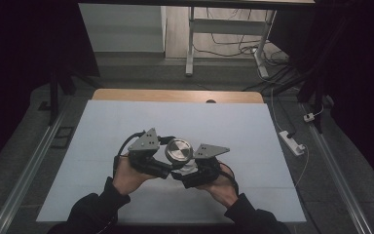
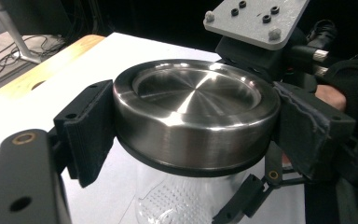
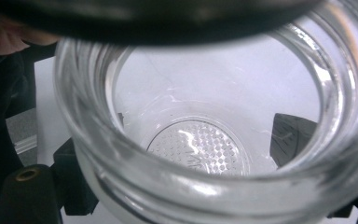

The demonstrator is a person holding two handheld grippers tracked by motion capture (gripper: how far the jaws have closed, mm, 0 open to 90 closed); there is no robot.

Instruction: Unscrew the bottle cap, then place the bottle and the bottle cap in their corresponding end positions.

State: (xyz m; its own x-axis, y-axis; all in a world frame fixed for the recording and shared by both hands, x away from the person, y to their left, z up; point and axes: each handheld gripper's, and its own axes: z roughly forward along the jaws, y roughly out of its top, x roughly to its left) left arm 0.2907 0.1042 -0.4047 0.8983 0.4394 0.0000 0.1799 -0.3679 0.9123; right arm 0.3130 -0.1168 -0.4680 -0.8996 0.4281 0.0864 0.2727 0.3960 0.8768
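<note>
Glass jar (image 3: 205, 154) clamped in right gripper (image 1: 199, 170), left gripper (image 2: 191, 135) pinching steel lid (image 2: 196, 112), white table (image 1: 253, 131).

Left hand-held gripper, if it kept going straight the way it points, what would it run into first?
Probably the right hand-held gripper just beyond the steel lid that the left hand-held gripper clamps, though depth is unclear.

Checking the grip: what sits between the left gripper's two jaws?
The steel lid, clamped by the left gripper just above the glass jar. The left gripper view shows it.
</note>
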